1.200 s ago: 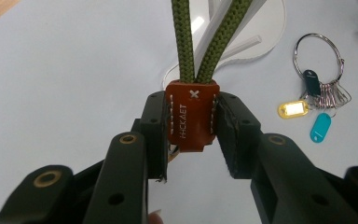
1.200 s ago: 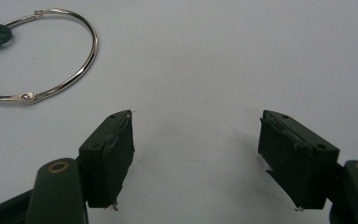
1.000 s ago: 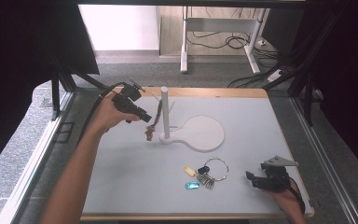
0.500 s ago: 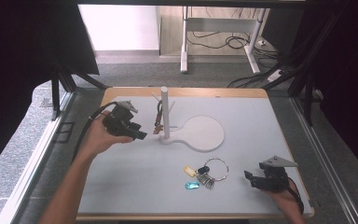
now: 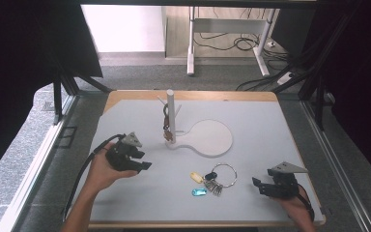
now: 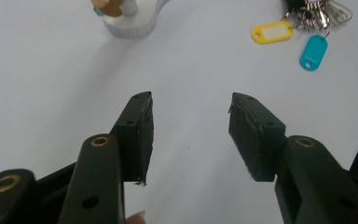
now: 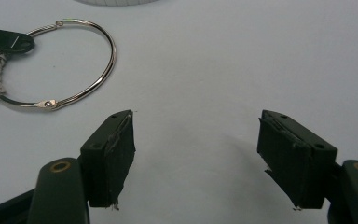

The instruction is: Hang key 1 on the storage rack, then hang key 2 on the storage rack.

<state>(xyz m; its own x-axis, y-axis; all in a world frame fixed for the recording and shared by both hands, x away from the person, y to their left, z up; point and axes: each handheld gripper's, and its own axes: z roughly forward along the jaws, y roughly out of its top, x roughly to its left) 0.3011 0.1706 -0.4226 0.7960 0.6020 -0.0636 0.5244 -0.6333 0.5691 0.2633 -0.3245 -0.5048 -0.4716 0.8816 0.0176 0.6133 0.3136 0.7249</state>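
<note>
Resting near the tabletop's left edge, the left gripper [image 5: 125, 157] is held with jaws wide and empty, aimed toward the middle. A white peg stand [image 5: 171, 118] is seen toward the far edge, a small brown item hung on it. The key bunch [image 5: 213, 180], with yellow and blue tags and a large ring, lies near the front edge, its long axis running left to right. The right gripper [image 5: 265, 187], jaws wide and empty, is judged nearer, the ring [image 7: 70, 65] lying just ahead and left of them.
</note>
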